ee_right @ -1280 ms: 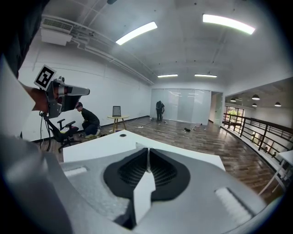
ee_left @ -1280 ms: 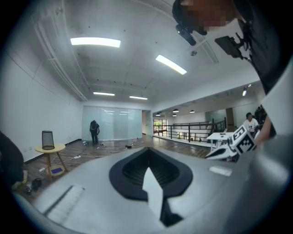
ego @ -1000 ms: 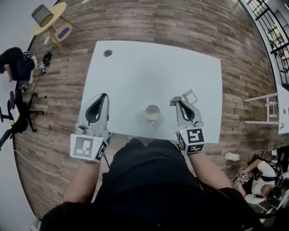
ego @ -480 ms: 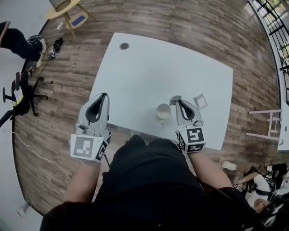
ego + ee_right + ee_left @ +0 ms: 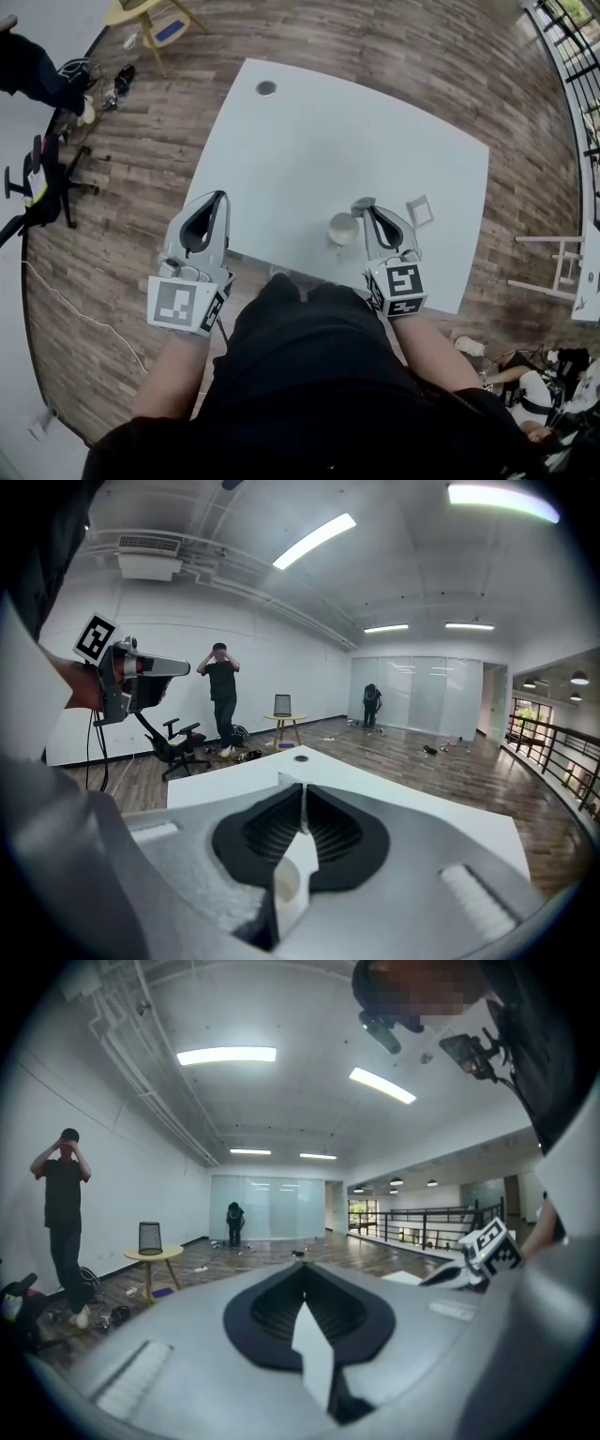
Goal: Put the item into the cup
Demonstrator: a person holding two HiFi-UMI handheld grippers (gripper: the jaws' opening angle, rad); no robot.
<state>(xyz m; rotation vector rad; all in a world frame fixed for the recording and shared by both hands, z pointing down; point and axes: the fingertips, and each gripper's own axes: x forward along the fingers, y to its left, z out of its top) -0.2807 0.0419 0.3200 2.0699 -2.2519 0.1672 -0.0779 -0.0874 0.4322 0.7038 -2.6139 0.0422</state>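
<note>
Head view: a person's dark torso (image 5: 309, 375) fills the bottom, with both forearms reaching to a white table (image 5: 309, 141).
Left gripper (image 5: 217, 197): over the table's near-left edge. Its jaws are pressed together with nothing between them, as the left gripper view shows.
Right gripper (image 5: 361, 204): over the near edge, just right of the cup. Its jaws are pressed together and pinch nothing.
Cup (image 5: 343, 228): pale and upright on the table near its near edge, between the two grippers.
Item (image 5: 419, 210): a small square frame lying flat on the table, just right of the right gripper. It is apart from the cup and not in it.
Table, far end: a round dark hole (image 5: 266, 88).
Floor beyond: wood planks (image 5: 375, 37) and a black office chair (image 5: 42, 187).
Far left: a yellow side table (image 5: 150, 1254) carrying a black mesh bin (image 5: 150, 1237). A person (image 5: 64, 1204) stands with hands raised to the head.
</note>
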